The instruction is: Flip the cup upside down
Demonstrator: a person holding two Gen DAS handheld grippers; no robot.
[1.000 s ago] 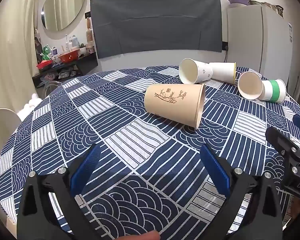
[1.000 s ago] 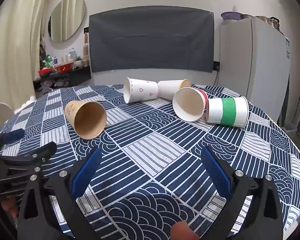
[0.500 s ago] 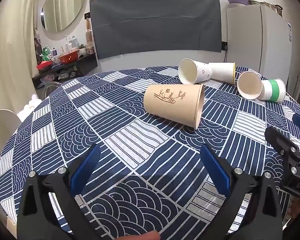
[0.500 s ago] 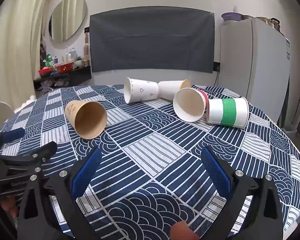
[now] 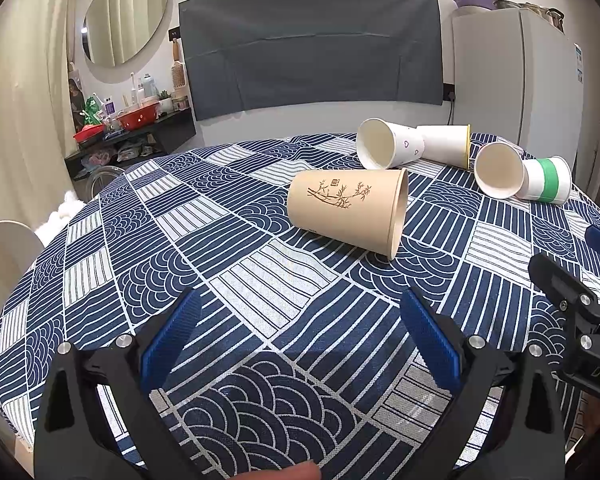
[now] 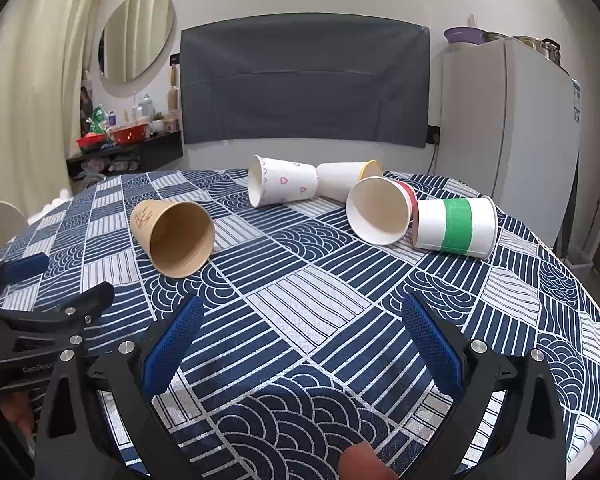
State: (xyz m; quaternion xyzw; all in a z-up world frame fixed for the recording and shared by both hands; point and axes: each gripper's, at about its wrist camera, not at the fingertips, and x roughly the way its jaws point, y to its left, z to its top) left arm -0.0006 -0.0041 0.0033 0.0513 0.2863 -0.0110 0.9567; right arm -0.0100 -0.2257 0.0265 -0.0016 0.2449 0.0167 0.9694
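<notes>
Since it is thin paper, handling: the tan paper cup with a brown bamboo print point(image 5: 346, 210) is judged light, easily crushed and apt to roll on its side
Hold: best taken across the side wall near the middle, with a soft squeeze; the open rim would likely buckle
Look: tapered kraft-coloured cup, plain tan inside point(image 6: 174, 234), brown drawing and small logo on its wall
Place: lying on its side on the blue-and-white patterned cloth surface point(image 5: 260, 280), mouth toward the right gripper, apart from the four white paper cups point(image 6: 284, 180) farther back
Left gripper point(image 5: 300, 330): jaws spread wide, holding nothing, short of the cup
Right gripper point(image 6: 302, 334): jaws spread wide, empty, over bare cloth
</notes>
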